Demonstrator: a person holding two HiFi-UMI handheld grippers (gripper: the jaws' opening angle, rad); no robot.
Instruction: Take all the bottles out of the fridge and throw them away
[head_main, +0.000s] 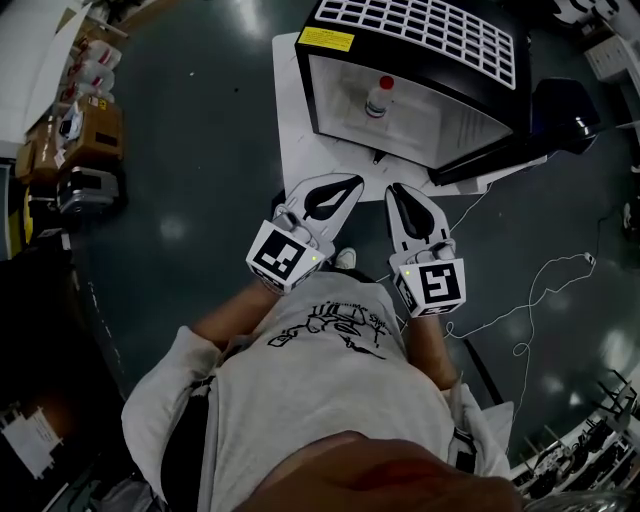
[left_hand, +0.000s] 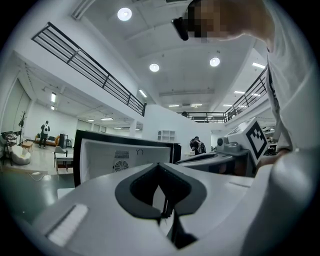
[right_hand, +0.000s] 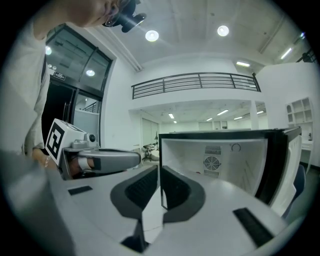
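Left gripper (head_main: 350, 184) and right gripper (head_main: 397, 191) are hovering before open fridge (head_main: 420, 25) | jaws together, empty | bottle (head_main: 378, 98) (red cap) is standing inside

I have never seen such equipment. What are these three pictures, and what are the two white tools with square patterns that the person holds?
No robot is here: a person holds one tool in each hand. The white left gripper and the white right gripper each carry a cube with black square markers. The head view comes from a camera on the person's head, looking down. The other two views come from cameras riding on each gripper, looking along its jaws. Both pairs of jaws are together and hold nothing. Ahead, on a white sheet on the dark floor, stands a small black fridge with its door open. Inside stands one small pale bottle with a red cap.
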